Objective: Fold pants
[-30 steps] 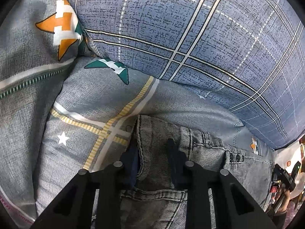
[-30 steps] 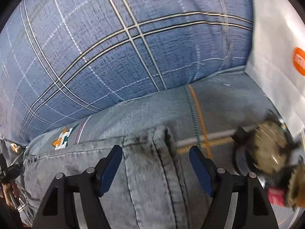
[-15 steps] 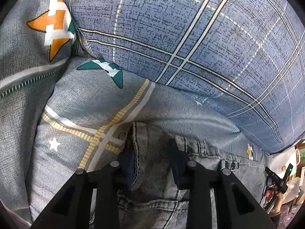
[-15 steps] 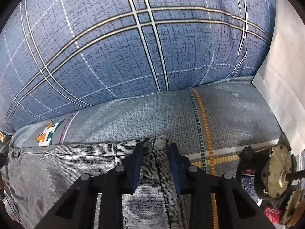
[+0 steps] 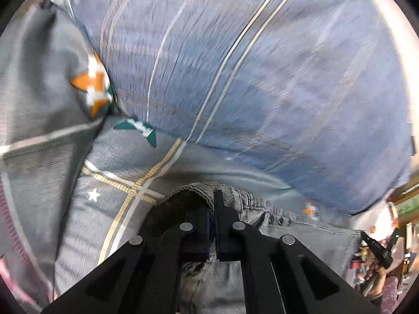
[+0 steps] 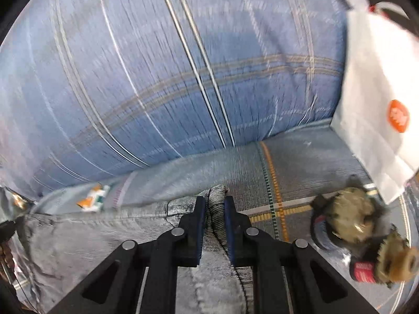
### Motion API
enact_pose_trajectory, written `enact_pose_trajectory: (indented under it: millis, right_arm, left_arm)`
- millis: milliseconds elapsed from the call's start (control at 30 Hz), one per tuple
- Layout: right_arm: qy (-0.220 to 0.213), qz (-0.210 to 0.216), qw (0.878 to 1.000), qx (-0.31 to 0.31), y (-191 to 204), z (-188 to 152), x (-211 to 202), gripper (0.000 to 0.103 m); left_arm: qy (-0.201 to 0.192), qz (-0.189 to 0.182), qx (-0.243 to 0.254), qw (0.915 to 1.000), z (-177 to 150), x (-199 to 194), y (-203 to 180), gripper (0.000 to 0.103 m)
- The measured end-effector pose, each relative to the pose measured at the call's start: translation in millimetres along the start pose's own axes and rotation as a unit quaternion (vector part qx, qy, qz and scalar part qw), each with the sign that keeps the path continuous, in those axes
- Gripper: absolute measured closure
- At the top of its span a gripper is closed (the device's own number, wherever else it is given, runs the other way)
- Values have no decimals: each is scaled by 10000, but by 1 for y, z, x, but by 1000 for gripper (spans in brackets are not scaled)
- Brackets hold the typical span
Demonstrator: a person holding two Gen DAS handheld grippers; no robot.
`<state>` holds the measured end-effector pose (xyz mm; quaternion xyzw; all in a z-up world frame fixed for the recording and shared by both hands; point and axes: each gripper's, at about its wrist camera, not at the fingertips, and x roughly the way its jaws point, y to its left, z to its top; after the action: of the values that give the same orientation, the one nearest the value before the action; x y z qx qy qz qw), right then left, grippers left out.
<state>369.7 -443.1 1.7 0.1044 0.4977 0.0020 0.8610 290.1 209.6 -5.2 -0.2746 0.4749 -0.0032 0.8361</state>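
1. Left gripper [image 5: 212,209]: clenched on the waistband edge of the grey pants [image 5: 309,238], denim bunched up and over the pinched pads; jaws just drawn fully together on the cloth.
2. Right gripper [image 6: 212,209]: grasping a fold of the same pants [image 6: 99,238] along a dark side seam, fabric pressed between the blue pads [image 6: 201,225]; jaws just closing in on that fold.
3. Pants: spread over the grey patterned bedsheet [image 6: 309,167], waistband toward the blue plaid pillow [image 6: 170,78], metal waist buttons [image 5: 280,220] visible in the left wrist view.
4. Pillow: along the far edge of the bed, just behind the waistband.
5. White paper bag [image 6: 379,99]: at the right edge of the bed, beside the pillow.
6. Brownish geared parts [image 6: 353,222]: on the sheet below the bag, apart from the pants.
7. Both views blurred.
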Motion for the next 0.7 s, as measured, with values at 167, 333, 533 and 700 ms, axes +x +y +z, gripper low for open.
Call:
enact_pose_trajectory:
  millis: [167,333,533,700]
  right_arm:
    - [-606,453,9969,201,-4,-19,-75,88]
    - [-1128,926,9888,312,-21,-79,-146,88]
    - [-904,1225,9863,628,-63,-228,-171,84]
    - [140,806,9941,718,-82,-310,-130,40]
  left_arm:
    - [-578,-518,196,9968,-37,-89,-3,101]
    - [-853,-900,236,9920,-118,-164,27,100]
    - [-161,-341,446,9983,-213,-167,78,93]
    - [-137,545,-45,9984,-227,-167,108,70]
